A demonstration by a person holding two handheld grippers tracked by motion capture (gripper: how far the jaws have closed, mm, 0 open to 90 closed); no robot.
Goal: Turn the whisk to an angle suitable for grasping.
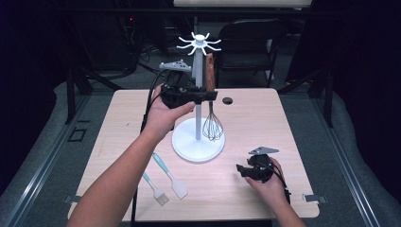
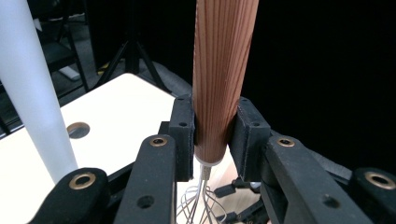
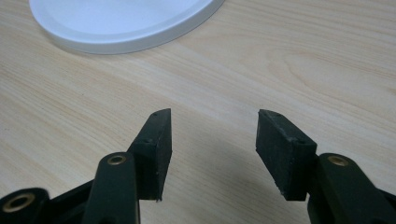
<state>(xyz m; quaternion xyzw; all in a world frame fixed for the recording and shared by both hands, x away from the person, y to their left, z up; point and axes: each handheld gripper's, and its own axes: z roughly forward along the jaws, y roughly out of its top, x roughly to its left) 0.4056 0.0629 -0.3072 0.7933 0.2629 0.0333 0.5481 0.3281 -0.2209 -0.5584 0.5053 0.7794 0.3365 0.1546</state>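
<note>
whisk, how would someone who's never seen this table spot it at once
Find the white stand at the middle of the table. Beside its pole hangs the whisk, gripped by the left gripper. Unlike the spatula and brush lying flat, it has a wooden handle and wire loops.

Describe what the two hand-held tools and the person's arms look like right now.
Both are matte black two-jaw tools with flat rectangular pads, brass-coloured pivot rivets and a grey three-cornered plate on top. The left tool trails black cables past the wrist; the right tool has a black cable over the hand. The forearms are bare: no sleeves, gloves or watch visible.
</note>
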